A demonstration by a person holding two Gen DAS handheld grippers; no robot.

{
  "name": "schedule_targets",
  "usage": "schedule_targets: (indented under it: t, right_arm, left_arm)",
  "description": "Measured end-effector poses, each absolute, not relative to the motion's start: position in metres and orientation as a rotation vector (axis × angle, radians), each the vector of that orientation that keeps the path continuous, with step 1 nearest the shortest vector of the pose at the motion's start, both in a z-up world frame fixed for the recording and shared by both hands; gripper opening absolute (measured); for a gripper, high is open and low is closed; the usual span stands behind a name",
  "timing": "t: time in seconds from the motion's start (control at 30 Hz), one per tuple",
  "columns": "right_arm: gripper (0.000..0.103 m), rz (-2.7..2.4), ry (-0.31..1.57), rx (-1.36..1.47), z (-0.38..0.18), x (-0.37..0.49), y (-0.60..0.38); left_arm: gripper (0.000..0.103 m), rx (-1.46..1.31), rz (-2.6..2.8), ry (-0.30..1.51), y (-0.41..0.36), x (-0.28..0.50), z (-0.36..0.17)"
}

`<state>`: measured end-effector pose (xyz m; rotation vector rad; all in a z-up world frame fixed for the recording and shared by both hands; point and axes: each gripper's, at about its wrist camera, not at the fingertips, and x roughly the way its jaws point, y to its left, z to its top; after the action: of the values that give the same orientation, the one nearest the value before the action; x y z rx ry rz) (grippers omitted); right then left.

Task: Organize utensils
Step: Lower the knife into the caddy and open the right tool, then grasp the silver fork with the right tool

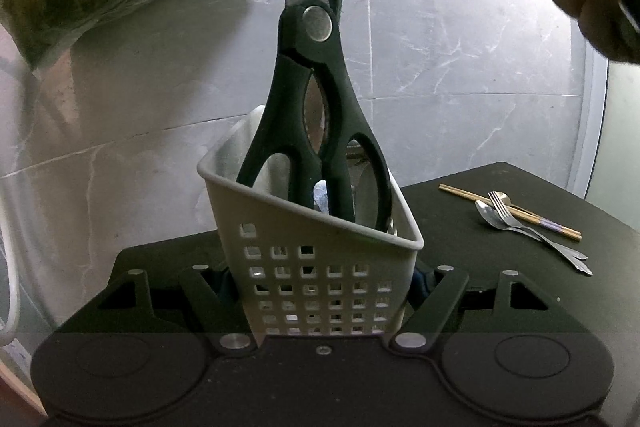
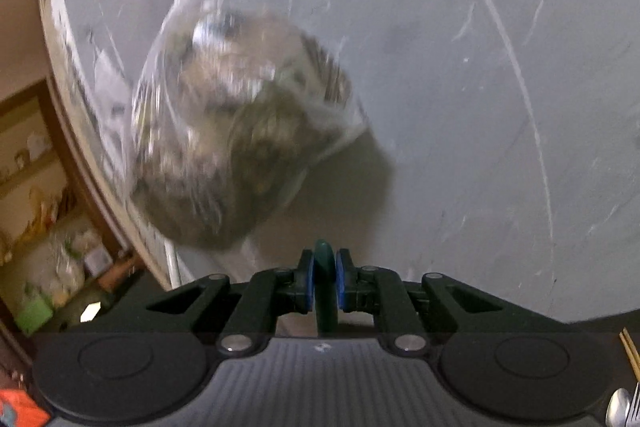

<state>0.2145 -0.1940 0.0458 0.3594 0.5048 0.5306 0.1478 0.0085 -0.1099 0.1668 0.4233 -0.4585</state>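
Marble backdrop; left hand-held gripper [image 1: 324, 291] clamps caddy [image 1: 316, 267]; right hand-held gripper [image 2: 325, 283] pinches green utensil [image 2: 325, 279] overhead.

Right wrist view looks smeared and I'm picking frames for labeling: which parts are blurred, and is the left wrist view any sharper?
Right wrist view: the plastic bag and shelves are motion-smeared; the right tongs and the green handle they pinch stay crisp. Left wrist view: sharp scissors and basket, fisheye-bent floor lines, dim light.
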Motion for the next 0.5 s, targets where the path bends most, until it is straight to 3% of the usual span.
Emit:
schedule_targets:
  t: [0.03,0.1,0.23,0.3,0.37,0.5]
  right_arm:
    - [0.020,0.537,0.522,0.355,0.043,0.215,-0.193]
    - [0.051,0.546,0.535,0.357,0.039,0.213,-0.197]
    - [0.070,0.497,0.508,0.326,0.043,0.194,-0.222]
    - [0.092,0.411,0.483,0.326,0.045,0.179,-0.251]
    - [0.102,0.301,0.488,0.321,0.038,0.165,-0.285]
    - [0.103,0.073,0.666,0.245,0.002,0.153,-0.339]
  left_arm:
    - [0.077,0.167,-0.457,0.423,0.008,0.148,-0.110]
    - [0.077,0.168,-0.456,0.423,0.007,0.147,-0.110]
    - [0.077,0.170,-0.453,0.421,0.006,0.146,-0.110]
    - [0.077,0.170,-0.450,0.421,0.006,0.145,-0.110]
    - [0.077,0.170,-0.446,0.422,0.006,0.145,-0.110]
    - [0.077,0.173,-0.438,0.428,0.003,0.145,-0.109]
